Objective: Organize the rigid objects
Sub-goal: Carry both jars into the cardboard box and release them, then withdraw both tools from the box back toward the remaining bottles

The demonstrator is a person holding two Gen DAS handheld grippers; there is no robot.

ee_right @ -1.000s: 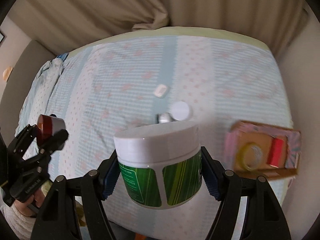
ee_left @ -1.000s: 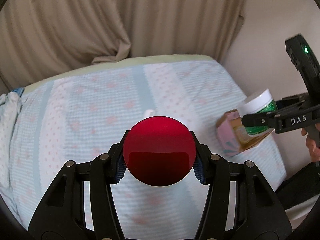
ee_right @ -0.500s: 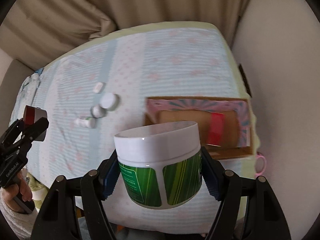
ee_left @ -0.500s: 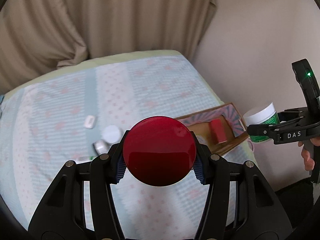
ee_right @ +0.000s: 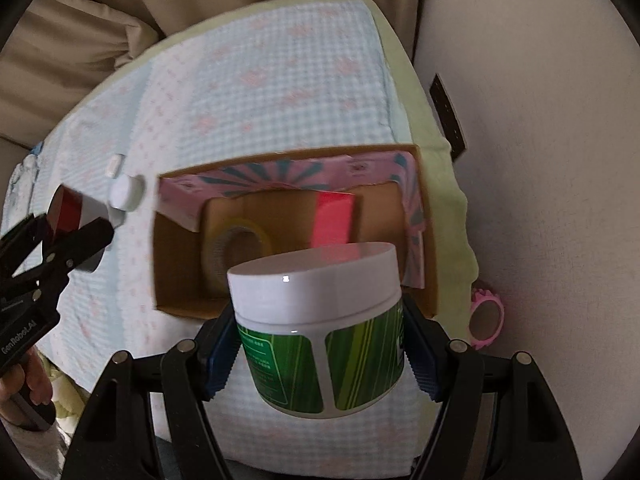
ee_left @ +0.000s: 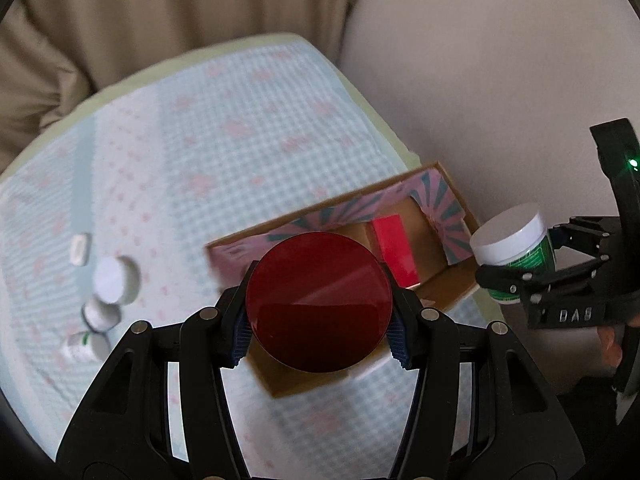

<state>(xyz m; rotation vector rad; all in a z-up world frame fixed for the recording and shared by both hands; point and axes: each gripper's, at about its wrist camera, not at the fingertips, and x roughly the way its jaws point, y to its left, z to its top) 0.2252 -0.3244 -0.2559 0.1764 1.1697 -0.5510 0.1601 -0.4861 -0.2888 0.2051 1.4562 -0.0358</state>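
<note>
Left gripper (ee_left: 319, 320) clamped on red-capped jar (ee_left: 319, 302), held above near left part of cardboard box (ee_right: 176, 264). Right gripper (ee_right: 320, 352) clamped on white-lidded green jar (ee_right: 320, 320), held just above box's near right edge. Box on bed holds tape roll (ee_right: 236, 250), red block (ee_right: 332, 220). 4 small white items (ee_left: 116, 276) lie on bedsheet (ee_left: 224, 140), left of box.
</note>
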